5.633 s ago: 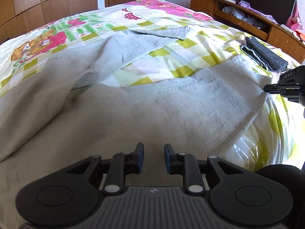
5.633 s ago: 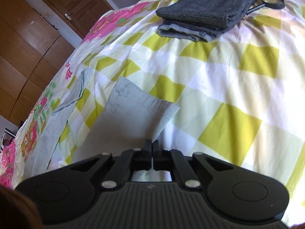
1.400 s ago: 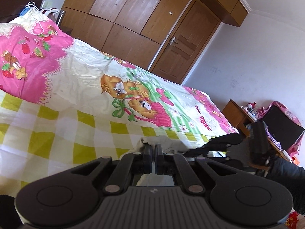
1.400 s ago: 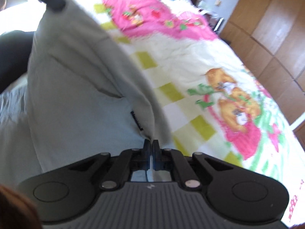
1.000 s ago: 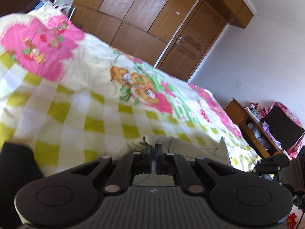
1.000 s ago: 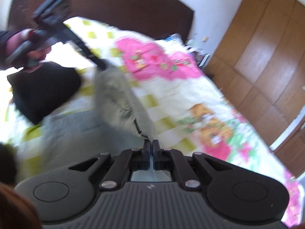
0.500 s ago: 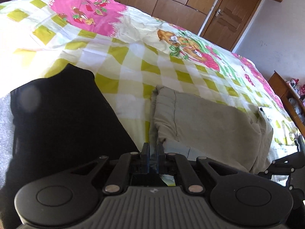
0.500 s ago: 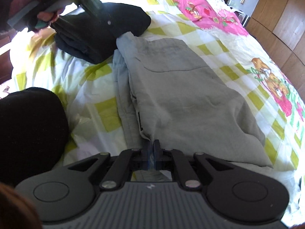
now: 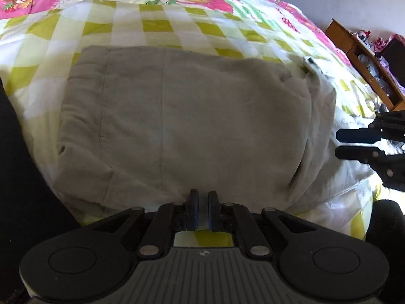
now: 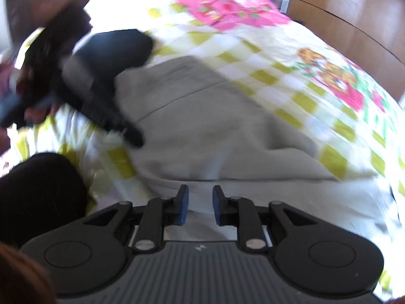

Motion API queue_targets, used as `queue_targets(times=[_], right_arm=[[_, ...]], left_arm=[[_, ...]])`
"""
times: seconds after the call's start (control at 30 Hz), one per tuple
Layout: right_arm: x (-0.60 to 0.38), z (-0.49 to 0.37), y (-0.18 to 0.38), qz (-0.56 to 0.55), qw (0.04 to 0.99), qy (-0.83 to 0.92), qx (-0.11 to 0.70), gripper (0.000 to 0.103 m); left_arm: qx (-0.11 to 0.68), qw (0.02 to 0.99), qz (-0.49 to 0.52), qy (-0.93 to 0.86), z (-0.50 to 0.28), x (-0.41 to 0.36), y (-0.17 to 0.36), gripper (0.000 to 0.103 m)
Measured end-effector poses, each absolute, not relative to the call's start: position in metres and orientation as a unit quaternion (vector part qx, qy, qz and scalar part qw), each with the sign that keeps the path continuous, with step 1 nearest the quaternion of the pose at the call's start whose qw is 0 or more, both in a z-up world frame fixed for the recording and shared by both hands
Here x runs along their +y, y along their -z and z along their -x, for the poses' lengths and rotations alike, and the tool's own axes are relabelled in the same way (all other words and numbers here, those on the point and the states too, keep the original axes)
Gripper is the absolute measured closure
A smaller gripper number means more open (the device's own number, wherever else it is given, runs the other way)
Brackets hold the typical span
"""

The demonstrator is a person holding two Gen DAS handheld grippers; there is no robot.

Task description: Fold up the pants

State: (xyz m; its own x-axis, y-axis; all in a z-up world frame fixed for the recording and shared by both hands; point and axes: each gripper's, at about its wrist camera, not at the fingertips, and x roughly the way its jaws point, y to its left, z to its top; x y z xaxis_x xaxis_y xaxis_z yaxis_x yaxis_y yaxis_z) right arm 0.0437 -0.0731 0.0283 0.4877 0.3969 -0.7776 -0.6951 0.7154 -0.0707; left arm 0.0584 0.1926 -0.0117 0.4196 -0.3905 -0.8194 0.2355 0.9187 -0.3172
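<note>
The grey-beige pants (image 9: 192,121) lie folded into a rough rectangle on the checked bedspread (image 9: 162,25). My left gripper (image 9: 202,209) sits at the near edge of the pants, its jaws a small gap apart with nothing between them. My right gripper (image 10: 198,209) is open and empty just off the pants' edge (image 10: 202,126). It also shows at the right of the left wrist view (image 9: 340,143), open. The left gripper shows blurred in the right wrist view (image 10: 136,136) over the pants' left edge.
A dark folded garment (image 10: 114,48) lies on the bed by the pants' far end. A wooden shelf unit (image 9: 364,58) stands beyond the bed on the right. Wooden wardrobes (image 10: 354,7) line the wall. A dark rounded shape (image 10: 40,192) sits at the bed's near edge.
Both grippers have let go of the pants and pulled back a little. The pants now lie flat in a folded rectangle. The right gripper's jaws have opened wide, the left's only slightly.
</note>
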Motion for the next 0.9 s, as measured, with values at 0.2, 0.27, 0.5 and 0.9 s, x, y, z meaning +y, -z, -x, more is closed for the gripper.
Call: queue_targets(times=[0.2,0.27,0.5,0.9], right_arm=[[-0.170,-0.136,-0.046,0.055,0.895,-0.143,0.418,0.079],[-0.202,-0.171,-0.042,-0.007,0.894,-0.096,0.437,0.079],[-0.289,-0.250,-0.015,-0.138,0.881,0.001,0.452,0.075],[-0.239,-0.263,0.000,0.342,0.822,-0.173,0.421,0.064]], left_arm=[[0.429,0.870,0.090,0.227,-0.075,0.161,-0.045,0.083],[0.416,0.868,0.088,0.254,-0.088,0.136,-0.049,0.083],[0.403,0.844,0.059,0.349,-0.141,0.040,-0.037,0.083],[0.416,0.831,0.042,0.367,-0.164,-0.016,-0.020,0.074]])
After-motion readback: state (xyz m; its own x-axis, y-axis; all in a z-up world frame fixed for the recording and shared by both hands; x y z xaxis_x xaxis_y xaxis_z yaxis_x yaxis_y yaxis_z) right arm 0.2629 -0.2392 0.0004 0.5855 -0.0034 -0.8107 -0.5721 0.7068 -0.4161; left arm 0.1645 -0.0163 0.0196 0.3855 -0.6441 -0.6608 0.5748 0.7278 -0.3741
